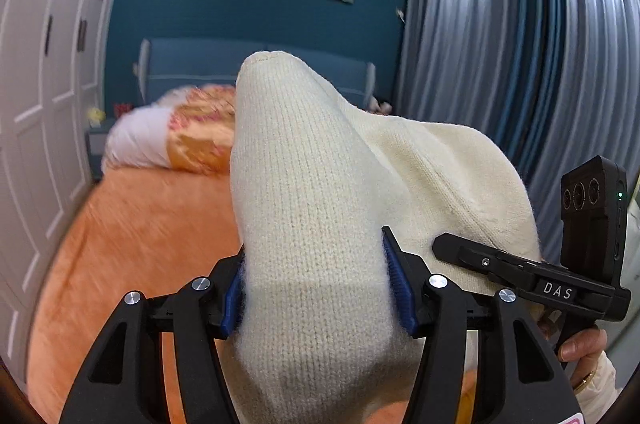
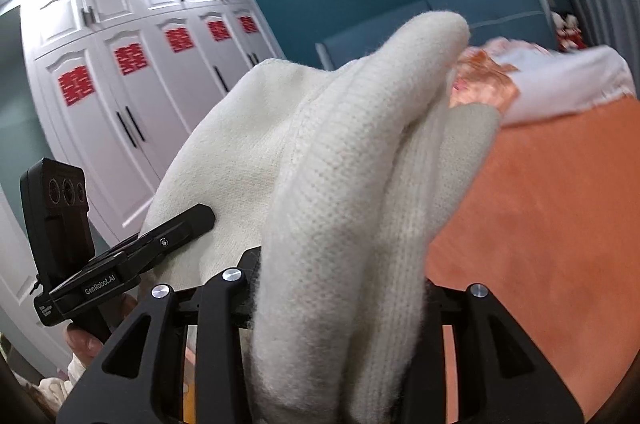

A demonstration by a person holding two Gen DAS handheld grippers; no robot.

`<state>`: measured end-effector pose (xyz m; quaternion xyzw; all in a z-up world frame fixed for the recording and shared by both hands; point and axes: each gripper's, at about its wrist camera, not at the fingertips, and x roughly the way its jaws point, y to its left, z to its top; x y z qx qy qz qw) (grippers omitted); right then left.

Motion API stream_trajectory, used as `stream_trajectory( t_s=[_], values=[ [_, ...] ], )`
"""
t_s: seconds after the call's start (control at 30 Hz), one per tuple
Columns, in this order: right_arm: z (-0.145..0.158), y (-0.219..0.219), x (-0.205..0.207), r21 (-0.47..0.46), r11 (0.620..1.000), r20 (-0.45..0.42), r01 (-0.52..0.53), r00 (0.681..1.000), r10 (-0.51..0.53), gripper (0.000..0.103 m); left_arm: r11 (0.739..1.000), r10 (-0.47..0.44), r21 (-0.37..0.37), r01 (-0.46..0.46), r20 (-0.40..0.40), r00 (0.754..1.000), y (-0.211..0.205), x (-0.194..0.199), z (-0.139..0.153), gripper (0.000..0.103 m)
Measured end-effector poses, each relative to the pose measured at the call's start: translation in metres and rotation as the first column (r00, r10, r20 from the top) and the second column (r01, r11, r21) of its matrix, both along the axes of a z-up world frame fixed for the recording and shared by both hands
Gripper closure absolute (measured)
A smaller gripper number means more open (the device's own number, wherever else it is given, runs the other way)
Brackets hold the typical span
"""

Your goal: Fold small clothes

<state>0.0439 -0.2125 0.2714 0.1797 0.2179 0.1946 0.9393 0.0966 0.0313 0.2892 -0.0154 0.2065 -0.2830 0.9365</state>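
Cream knit [image 1: 316,183] clamped in both tongs

Home bedroom; bed [image 1: 132,224], wardrobe [image 2: 132,95], curtains [image 1: 520,63]

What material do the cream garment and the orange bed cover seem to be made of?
The cream garment looks like soft knitted wool or acrylic: visible knit rows and a fuzzy edge. The orange bed cover seems a plush, matte fleece or velvet, though blur leaves this uncertain.
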Motion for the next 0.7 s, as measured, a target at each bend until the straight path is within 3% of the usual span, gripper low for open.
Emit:
stream_trajectory(
  t_s=[0.13,0.2,0.27,0.33,0.4,0.47,0.53,0.7],
  values=[
    [-0.018,0.028,0.053,-0.038,0.999,-0.043,-0.018,0.999,0.016,0.059,0.997,0.073,0.016,-0.072,-0.026,0.997,0.022,0.045,-0.020,0.041],
    [-0.061,0.036,0.086,-0.072,0.997,-0.103,0.014,0.994,-0.022,0.043,0.990,0.136,0.051,-0.133,-0.081,0.987,0.030,0.075,-0.055,0.035],
    [-0.126,0.028,0.108,-0.107,0.990,-0.226,0.086,0.968,-0.109,0.041,0.974,0.209,0.119,-0.191,-0.159,0.965,0.039,0.102,-0.111,0.036],
    [-0.182,0.019,0.105,-0.164,0.973,-0.321,0.164,0.923,-0.210,0.050,0.949,0.284,0.214,-0.233,-0.257,0.924,0.052,0.110,-0.176,0.038],
    [-0.225,0.011,0.084,-0.152,0.972,-0.388,0.179,0.894,-0.225,0.052,0.945,0.300,0.227,-0.234,-0.326,0.897,0.064,0.099,-0.216,0.039],
    [-0.252,0.009,0.061,-0.166,0.967,-0.431,0.196,0.867,-0.250,0.052,0.942,0.312,0.234,-0.241,-0.347,0.884,0.070,0.085,-0.240,0.039],
    [-0.262,0.015,0.048,-0.230,0.953,-0.429,0.195,0.859,-0.279,0.052,0.934,0.326,0.263,-0.241,-0.355,0.876,0.071,0.071,-0.259,0.039],
    [-0.262,0.037,0.048,-0.377,0.913,-0.374,0.157,0.876,-0.305,0.052,0.929,0.326,0.298,-0.218,-0.385,0.863,0.055,0.058,-0.282,0.039]
  ],
)
